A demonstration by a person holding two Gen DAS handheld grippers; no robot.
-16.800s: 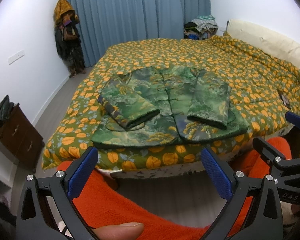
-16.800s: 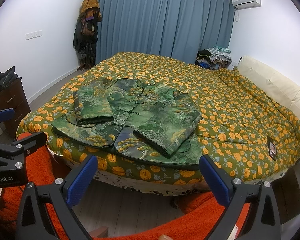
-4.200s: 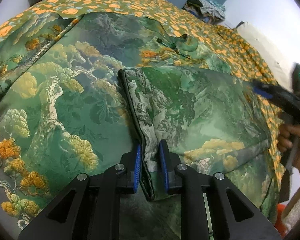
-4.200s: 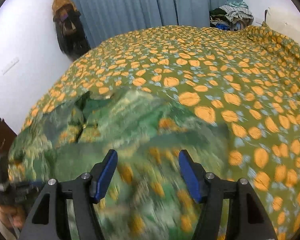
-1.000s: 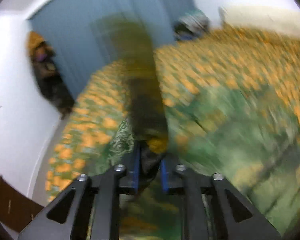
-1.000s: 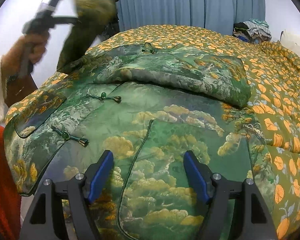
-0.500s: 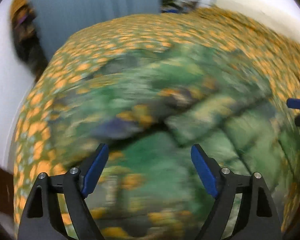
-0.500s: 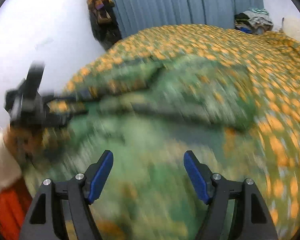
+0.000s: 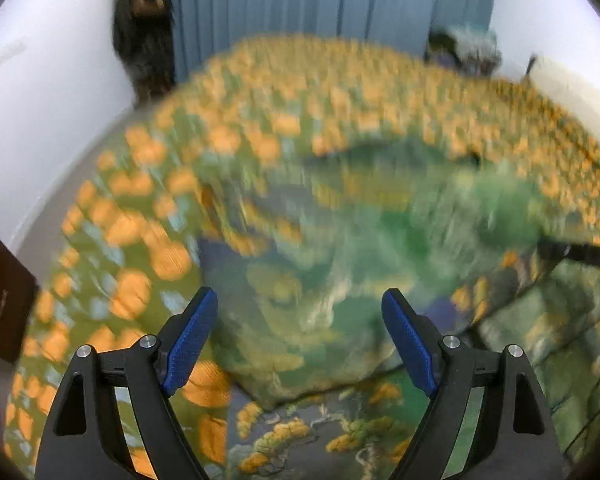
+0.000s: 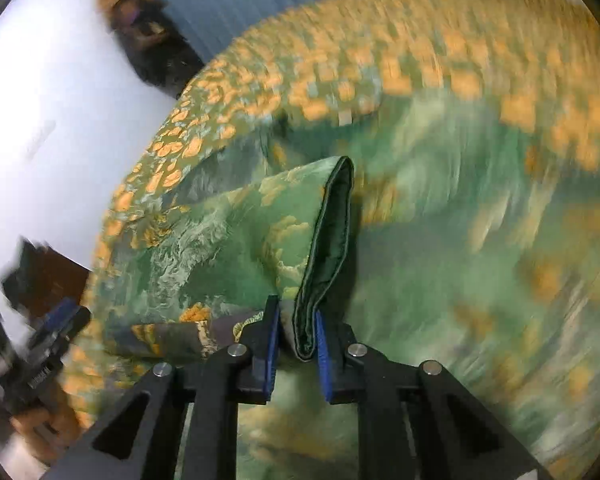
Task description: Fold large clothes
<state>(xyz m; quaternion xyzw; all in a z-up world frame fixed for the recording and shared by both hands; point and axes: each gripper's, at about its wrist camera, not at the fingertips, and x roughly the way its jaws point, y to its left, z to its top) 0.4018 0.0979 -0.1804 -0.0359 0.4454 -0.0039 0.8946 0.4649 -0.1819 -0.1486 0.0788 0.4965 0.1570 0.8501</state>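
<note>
A large green jacket with a landscape print (image 9: 340,280) lies on the bed, blurred by motion in both views. My left gripper (image 9: 300,340) is open and empty, just above the jacket's left side. My right gripper (image 10: 294,344) is shut on a folded cuff edge of the jacket (image 10: 324,248), dark green lining showing, and holds it up over the jacket body (image 10: 440,260). The left gripper also shows at the lower left of the right wrist view (image 10: 40,356), held in a hand.
The bed's green cover with orange fruit print (image 9: 148,208) spreads around the jacket. Blue curtains (image 9: 320,0) and hanging dark clothes (image 9: 144,28) stand behind. A dark wooden cabinet (image 9: 0,304) is at the left by the white wall.
My right gripper has shut on the jacket's cuff edge and lifted it. My left gripper, open since half a second ago, has moved left over the jacket.
</note>
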